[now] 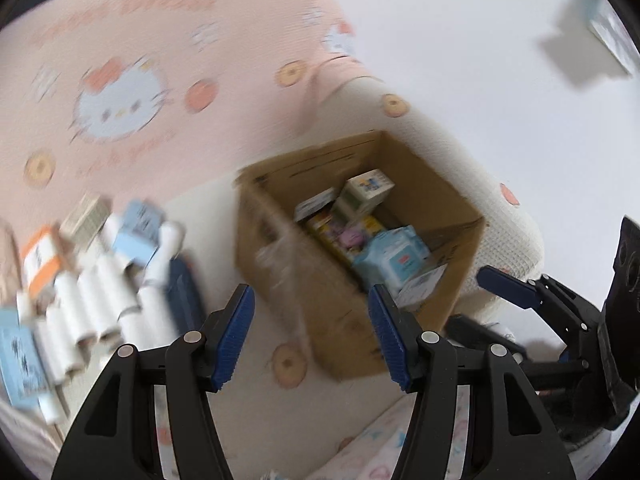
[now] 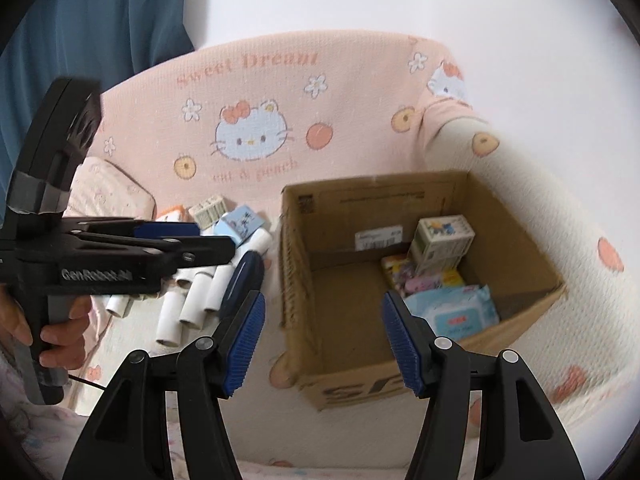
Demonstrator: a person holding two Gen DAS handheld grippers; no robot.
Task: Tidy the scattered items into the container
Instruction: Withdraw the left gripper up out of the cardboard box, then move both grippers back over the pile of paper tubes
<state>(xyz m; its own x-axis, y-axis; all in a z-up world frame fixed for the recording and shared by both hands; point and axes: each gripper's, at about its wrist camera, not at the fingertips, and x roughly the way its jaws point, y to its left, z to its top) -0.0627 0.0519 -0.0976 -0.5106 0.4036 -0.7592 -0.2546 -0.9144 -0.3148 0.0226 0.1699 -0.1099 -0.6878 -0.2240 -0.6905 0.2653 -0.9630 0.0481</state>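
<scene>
Both claws spread wide, nothing held. Left claw (image 1: 311, 334) hangs above the near-left corner of the cardboard box (image 1: 320, 320); the left wrist view is motion-blurred. Right claw (image 2: 323, 344) hangs over the box's near wall (image 2: 340, 344), empty. Box sits on a bed with a pink cat-print cover (image 2: 256, 92), open top, toward the right. Inside the box: a white-green carton (image 2: 442, 242) at the far right, a yellow-purple pack (image 2: 420, 276) below it, a blue wipes pack (image 2: 456, 312) nearest. Still scattered on the bed left of the box: a bunch of white tubes (image 2: 192, 300), a dark blue oval case (image 2: 242, 282) lying just beside the box's left wall, a light blue box (image 2: 240, 224) on top of the tubes, a small barcode box (image 2: 210, 208) and an orange-white box (image 1: 42, 260) further left. The person's hand (image 2: 52, 332) grips the left tool's handle at the left edge of the right wrist view.
</scene>
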